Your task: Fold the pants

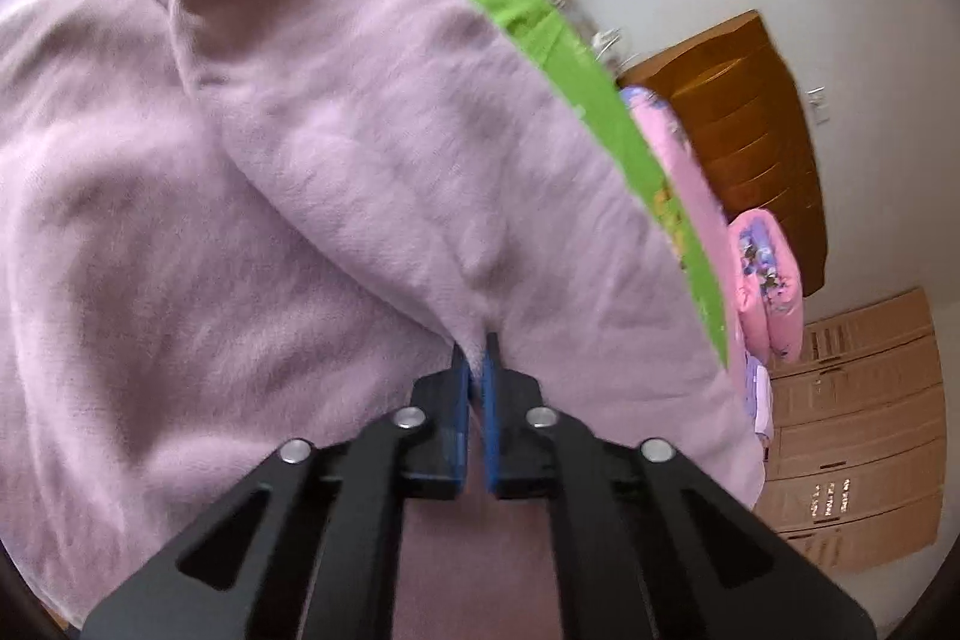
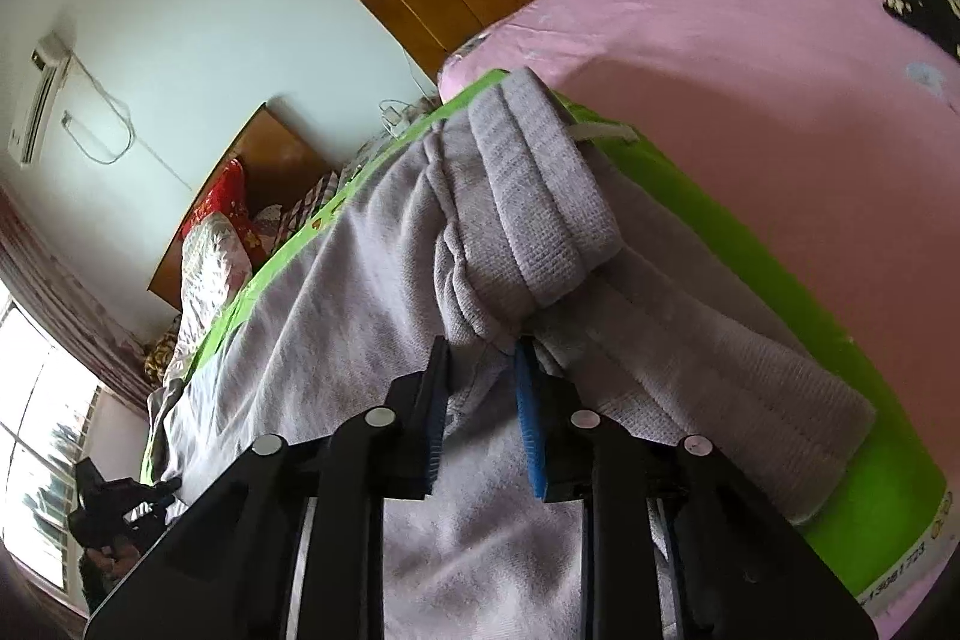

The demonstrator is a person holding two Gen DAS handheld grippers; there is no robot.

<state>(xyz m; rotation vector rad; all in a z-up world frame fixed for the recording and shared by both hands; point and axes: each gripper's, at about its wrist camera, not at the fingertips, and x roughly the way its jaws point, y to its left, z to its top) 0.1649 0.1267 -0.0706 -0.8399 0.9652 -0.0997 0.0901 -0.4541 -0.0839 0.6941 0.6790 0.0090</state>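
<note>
Left gripper (image 1: pixel 478 349) clamped tight on a pinch of lilac pants (image 1: pixel 336 172), fabric ridged up just ahead of the tips; likely a grip along the leg for lifting the fold. Right gripper (image 2: pixel 482 358) closed on a thick bunch at the ribbed waistband (image 2: pixel 540 214), jaws held apart by the cloth. Pants spread ahead of both grippers on the green mat (image 2: pixel 750 244), pink bed (image 2: pixel 750 58) beyond. Both ends secured, presumably for carrying one half over the other.
</note>
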